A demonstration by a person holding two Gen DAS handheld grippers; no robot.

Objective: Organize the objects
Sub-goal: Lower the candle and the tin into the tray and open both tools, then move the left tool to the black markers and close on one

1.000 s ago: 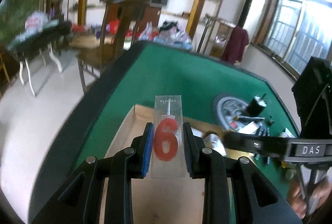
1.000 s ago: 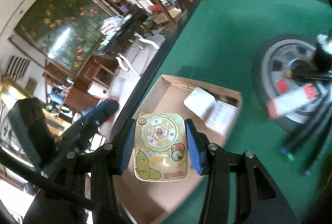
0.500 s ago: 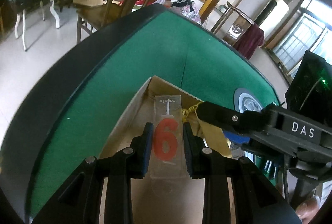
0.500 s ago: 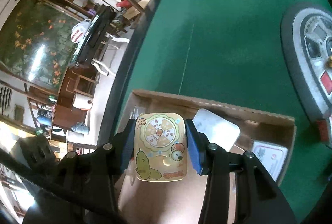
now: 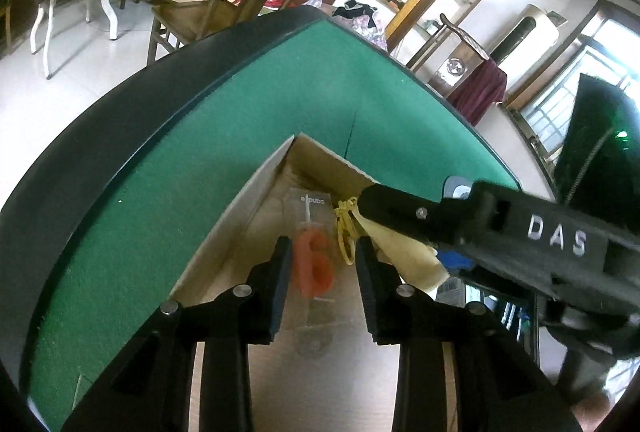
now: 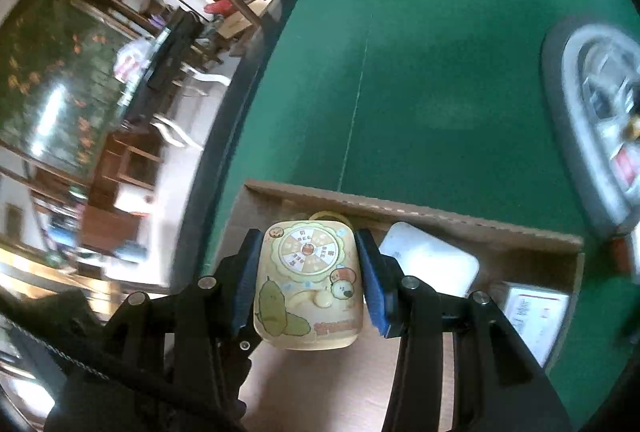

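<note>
A clear pack with a red "6" candle [image 5: 314, 264] lies tilted in the far corner of the cardboard box [image 5: 256, 191], between the spread fingers of my open left gripper [image 5: 322, 264]. My right gripper [image 6: 310, 272] is shut on a yellow cartoon toy game [image 6: 308, 280] with a spinner wheel, low inside the box [image 6: 400, 207]. In the left wrist view the right gripper's black arm [image 5: 500, 228] crosses from the right, and the toy's pale edge [image 5: 404, 252] and yellow loop [image 5: 346, 232] sit beside the candle pack.
The box lies on a green felt table [image 6: 440, 71] near its dark raised edge [image 5: 80, 159]. Inside the box are a white flat case [image 6: 430, 264] and a white printed packet [image 6: 532, 316]. A round grey tray [image 6: 592, 111] with small items stands at the right.
My left gripper has opened and the candle pack has dropped, tilted, into the box's corner. My right gripper has lowered the toy into the box beside it.
</note>
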